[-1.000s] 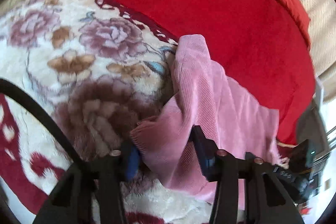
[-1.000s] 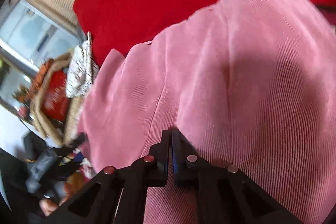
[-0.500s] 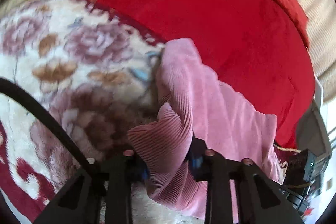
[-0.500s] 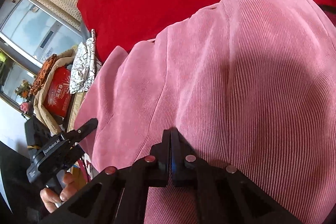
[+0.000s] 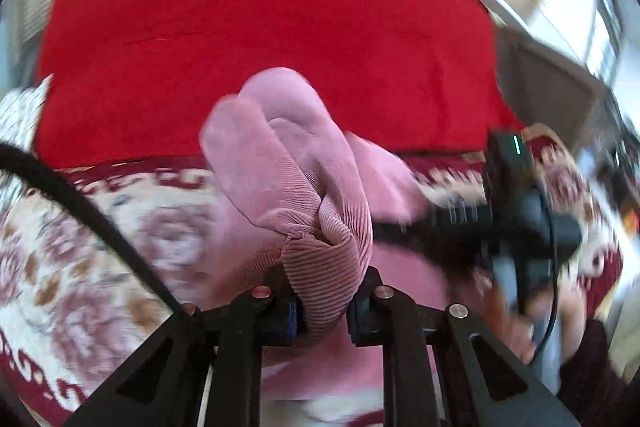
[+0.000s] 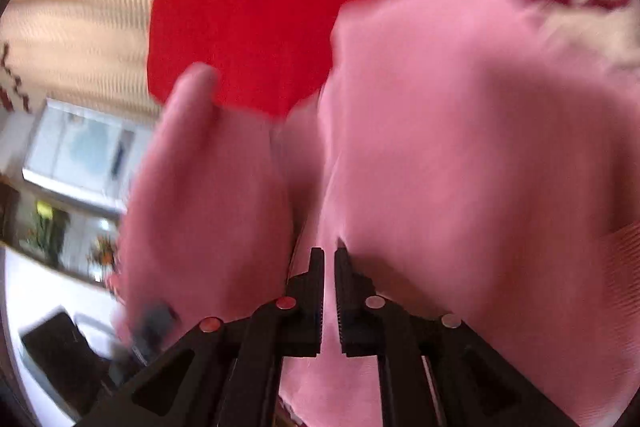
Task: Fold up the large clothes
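over the flowered blanket (image 5: 92, 267), the left gripper (image 5: 322, 311) is closing its jaws on a bunched fold of the pink sweater (image 5: 288, 179), while the right gripper (image 6: 328, 291) pinches another edge, jaws nearly together. looks like the lift-and-spread step; next, both hands need to pull the sweater taut and lay it flat.

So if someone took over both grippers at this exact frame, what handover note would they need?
Left gripper: jaws closing on a bunched cuff of the pink corduroy garment, fabric between the pads.
Right gripper: shut on another part of the same garment.
Garment hangs lifted between both grippers above the floral blanket, red cover behind.
Done: both ends gripped. Left: the fold itself; no neat fold visible yet.
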`<state>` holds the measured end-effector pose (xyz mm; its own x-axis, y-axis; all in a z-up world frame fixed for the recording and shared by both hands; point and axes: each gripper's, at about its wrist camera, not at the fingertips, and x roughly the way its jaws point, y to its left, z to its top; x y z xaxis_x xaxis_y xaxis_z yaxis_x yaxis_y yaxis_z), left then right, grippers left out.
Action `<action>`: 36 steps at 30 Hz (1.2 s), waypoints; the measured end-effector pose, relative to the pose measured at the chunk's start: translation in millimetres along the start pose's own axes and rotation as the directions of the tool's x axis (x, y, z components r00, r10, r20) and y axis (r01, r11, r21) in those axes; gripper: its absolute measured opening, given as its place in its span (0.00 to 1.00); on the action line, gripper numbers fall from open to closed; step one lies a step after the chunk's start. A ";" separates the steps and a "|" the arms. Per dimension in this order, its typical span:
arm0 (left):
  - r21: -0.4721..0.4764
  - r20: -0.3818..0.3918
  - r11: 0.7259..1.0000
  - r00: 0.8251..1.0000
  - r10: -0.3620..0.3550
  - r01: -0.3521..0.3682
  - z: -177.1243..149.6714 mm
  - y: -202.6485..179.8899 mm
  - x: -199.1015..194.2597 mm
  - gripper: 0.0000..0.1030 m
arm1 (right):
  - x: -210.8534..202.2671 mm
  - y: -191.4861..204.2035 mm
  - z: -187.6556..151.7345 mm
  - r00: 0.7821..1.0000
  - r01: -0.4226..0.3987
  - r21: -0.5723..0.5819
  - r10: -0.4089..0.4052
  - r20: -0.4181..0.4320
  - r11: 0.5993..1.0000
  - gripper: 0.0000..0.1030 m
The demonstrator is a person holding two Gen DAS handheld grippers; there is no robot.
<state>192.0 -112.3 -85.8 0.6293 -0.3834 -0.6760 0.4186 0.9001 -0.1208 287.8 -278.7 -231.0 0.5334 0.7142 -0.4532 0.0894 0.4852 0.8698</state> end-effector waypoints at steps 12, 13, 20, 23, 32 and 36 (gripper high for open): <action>0.060 -0.049 0.997 0.998 -0.050 0.053 -37.8 -23.0 29.9 0.17 | -49.4 -32.0 19.1 0.997 -0.032 0.092 0.025 0.077 0.995 0.44; 0.068 -0.046 0.996 0.998 -0.047 0.050 -39.2 -23.7 29.0 0.17 | -48.1 -27.6 17.9 0.995 -0.055 0.083 0.048 0.084 0.995 0.81; 0.100 -0.035 0.994 0.998 -0.050 0.053 -41.6 -22.6 31.1 0.17 | -24.5 11.1 18.0 0.997 -0.054 -0.092 0.059 0.050 0.994 0.87; 0.107 -0.038 0.992 0.997 -0.063 0.067 -40.7 -20.6 36.5 0.17 | 5.3 24.8 15.0 1.000 -0.012 -0.163 0.009 -0.021 0.987 0.87; 0.117 -0.027 0.987 0.994 -0.106 0.108 -28.8 -11.6 19.7 0.16 | 6.0 42.7 12.9 0.993 0.116 -0.272 -0.107 0.048 0.955 0.15; 0.182 -0.008 0.972 0.989 -0.149 0.148 -8.4 -33.8 8.0 0.16 | -32.7 55.3 14.8 0.987 0.116 -0.326 -0.071 0.147 0.938 0.13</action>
<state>177.4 -144.0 -93.2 0.5543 -0.5116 -0.6565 0.6191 0.7806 -0.0857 287.8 -282.6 -165.2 0.6435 0.5963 -0.4799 -0.1288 0.7024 0.7000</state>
